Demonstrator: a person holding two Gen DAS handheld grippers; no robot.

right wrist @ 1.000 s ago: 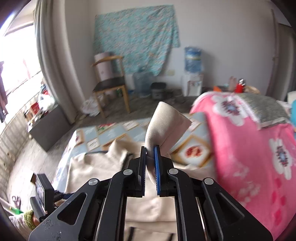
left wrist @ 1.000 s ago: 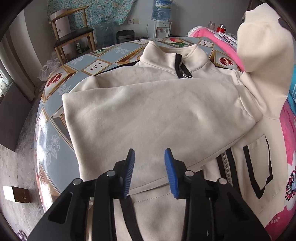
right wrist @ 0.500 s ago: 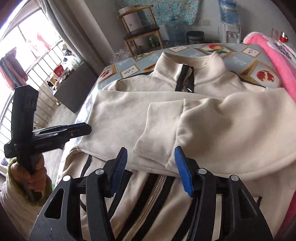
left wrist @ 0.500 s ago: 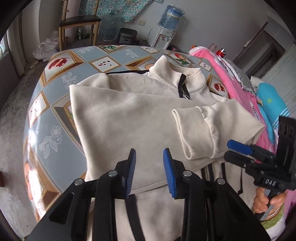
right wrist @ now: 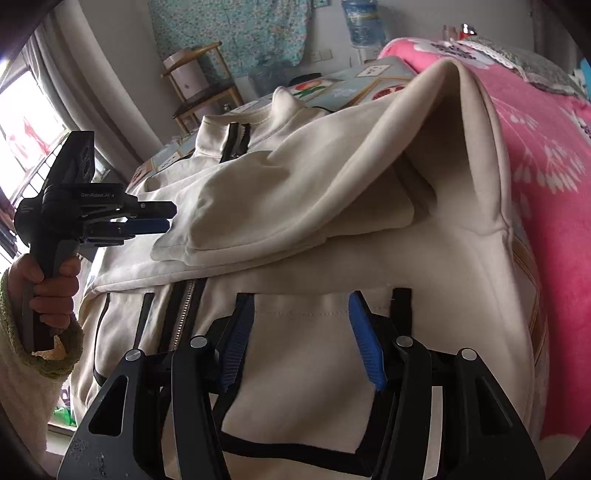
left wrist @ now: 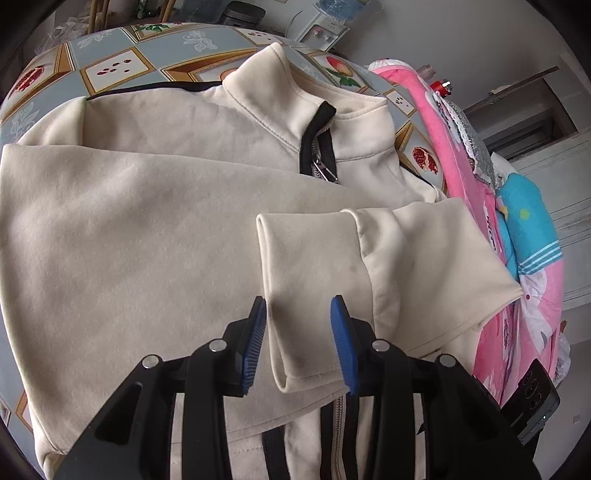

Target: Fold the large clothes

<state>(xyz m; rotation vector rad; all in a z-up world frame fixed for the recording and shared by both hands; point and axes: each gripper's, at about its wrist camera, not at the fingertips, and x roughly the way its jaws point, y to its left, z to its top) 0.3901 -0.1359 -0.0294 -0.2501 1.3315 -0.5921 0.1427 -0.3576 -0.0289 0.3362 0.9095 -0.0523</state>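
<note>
A cream zip jacket (left wrist: 147, 221) with black trim lies face up on the table, collar (left wrist: 295, 99) at the far side. Both sleeves are folded across the chest, and the right sleeve's cuff (left wrist: 306, 258) lies on top. My left gripper (left wrist: 298, 301) hovers over that cuff, jaws opening, pads clear of the cloth; the right wrist view shows it from the side (right wrist: 162, 218). Lower down, my right gripper (right wrist: 301, 299) stands open over the black-edged pocket (right wrist: 303, 350), gripping nothing. The folded sleeve (right wrist: 295, 192) bulges up at the shoulder.
A patterned cloth covers the table (left wrist: 110, 62). A pink flowered blanket (right wrist: 546, 184) is heaped along the right edge. A wooden chair (right wrist: 207, 92) and a water dispenser (right wrist: 362, 22) stand beyond the table. A hand (right wrist: 51, 280) in a cream sleeve holds the left gripper.
My right gripper let go of the raised sleeve, opened and sank to the pocket. The sleeve now lies across the chest. My left gripper shifted right, over the cuff.
</note>
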